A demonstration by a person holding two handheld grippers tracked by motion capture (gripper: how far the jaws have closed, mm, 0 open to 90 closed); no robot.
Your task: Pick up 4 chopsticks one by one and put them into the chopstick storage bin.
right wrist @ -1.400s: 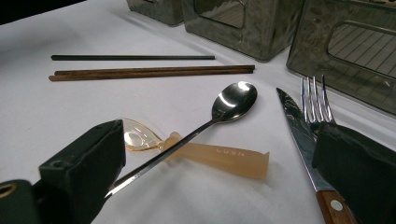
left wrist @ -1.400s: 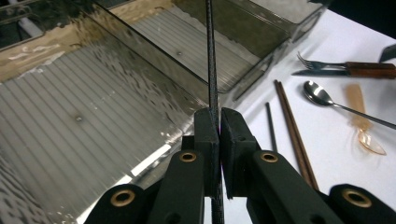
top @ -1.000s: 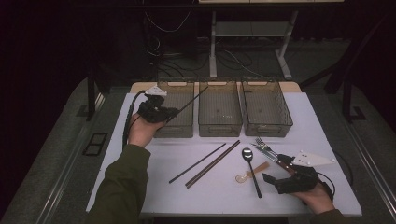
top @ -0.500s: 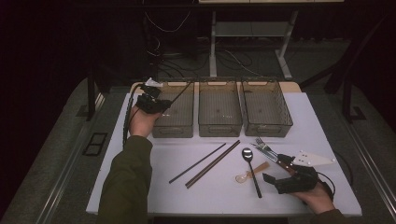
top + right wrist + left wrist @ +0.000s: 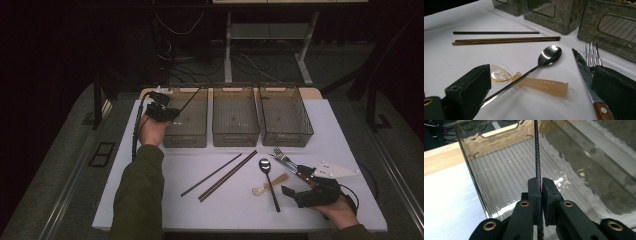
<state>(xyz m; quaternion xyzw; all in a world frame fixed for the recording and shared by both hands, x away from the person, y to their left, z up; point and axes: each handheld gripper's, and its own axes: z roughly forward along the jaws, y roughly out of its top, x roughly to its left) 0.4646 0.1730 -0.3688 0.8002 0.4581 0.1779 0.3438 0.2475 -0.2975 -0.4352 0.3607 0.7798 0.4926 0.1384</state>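
Observation:
My left gripper (image 5: 167, 111) hovers at the left rim of the left clear bin (image 5: 187, 134), shut on a thin black chopstick (image 5: 189, 100) that slants out over the bin. In the left gripper view both jaws pinch this chopstick (image 5: 537, 162) above the bin's ribbed floor (image 5: 506, 167). Near the table's front right, my right gripper (image 5: 296, 180) rests open. Between its wide jaws (image 5: 541, 90) lie a steel spoon (image 5: 549, 53) and an amber plastic spoon (image 5: 536, 83).
Two more clear bins, middle (image 5: 235, 131) and right (image 5: 285, 135), stand in the row. A black chopstick (image 5: 210, 175) and a brown pair (image 5: 229, 175) lie mid-table. A fork (image 5: 281, 155) and a wood-handled knife (image 5: 295, 167) lie by the right gripper.
My left hand has carried the black chopstick slightly farther from me along the left bin's rim. The right hand and the cutlery have stayed put.

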